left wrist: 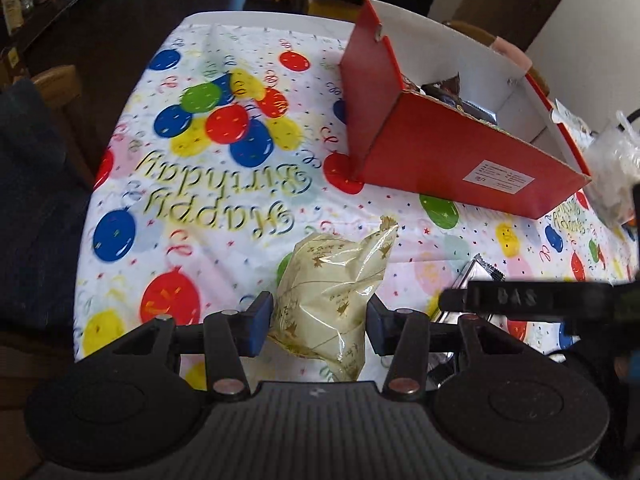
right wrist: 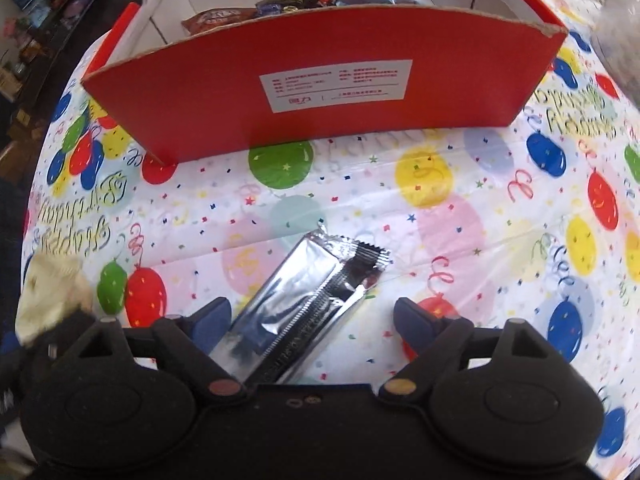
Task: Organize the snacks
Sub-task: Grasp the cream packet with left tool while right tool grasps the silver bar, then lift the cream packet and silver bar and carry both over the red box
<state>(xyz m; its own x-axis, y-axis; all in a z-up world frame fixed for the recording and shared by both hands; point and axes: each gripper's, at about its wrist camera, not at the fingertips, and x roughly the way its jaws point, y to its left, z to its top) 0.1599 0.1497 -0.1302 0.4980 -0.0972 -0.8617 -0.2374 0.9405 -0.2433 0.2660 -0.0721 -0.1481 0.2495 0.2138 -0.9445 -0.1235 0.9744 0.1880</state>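
Observation:
A cream snack bag with gold print lies on the balloon tablecloth, between the blue pads of my left gripper; the pads stand close on both sides of it, whether they squeeze it is unclear. A silver foil snack bar lies between the open fingers of my right gripper, nearer the left pad, with a wide gap to the right one. The red cardboard box stands beyond, with several dark snack packets inside. The box also shows in the left wrist view.
The tablecloth covers a table whose left edge borders a dark chair. A clear plastic bag sits at the right beside the box. My right gripper's body shows at the right of the left wrist view.

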